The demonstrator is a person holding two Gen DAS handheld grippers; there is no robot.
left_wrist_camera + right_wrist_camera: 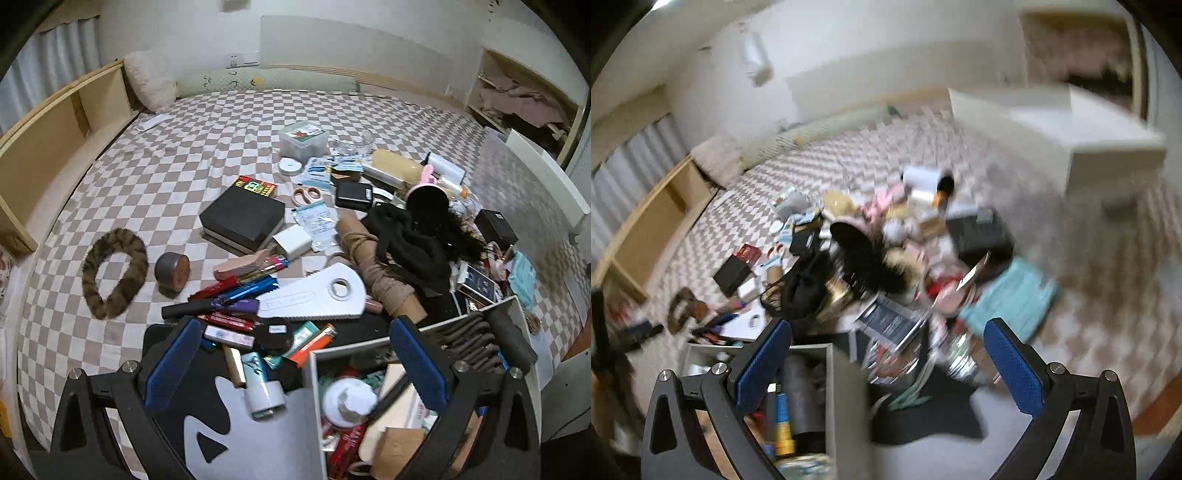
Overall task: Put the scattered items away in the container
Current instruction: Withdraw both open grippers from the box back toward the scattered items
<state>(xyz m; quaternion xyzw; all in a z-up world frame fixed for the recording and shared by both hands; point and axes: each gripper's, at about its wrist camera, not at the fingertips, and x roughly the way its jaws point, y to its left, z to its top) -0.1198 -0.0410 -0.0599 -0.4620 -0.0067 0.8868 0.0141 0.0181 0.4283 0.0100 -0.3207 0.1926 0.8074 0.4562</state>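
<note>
The white container (312, 398) stands on the bed at the lower right of the left wrist view, filled with a white-capped bottle (349, 398), a grey roll (511, 334) and packets. My left gripper (295, 326) is open and empty, straddling the container's near corner and a heap of pens and lighters (236, 295). Beyond lie a white serrated plastic piece (314, 295), a black box (243, 218), a twine-wrapped brown roll (376, 275) and black cloth (410, 236). The right wrist view is blurred. My right gripper (886, 332) is open and empty above the container's wall (846, 391) and the clutter.
A furry brown ring (110, 273) and a round tin (171, 269) lie apart on the checkered sheet (184, 155). Scissors (306, 194), a clear lidded box (303, 138) and a pink cup (428, 199) sit farther back. A teal cloth (1012, 295) lies right of the pile. A wooden shelf (44, 147) lines the left.
</note>
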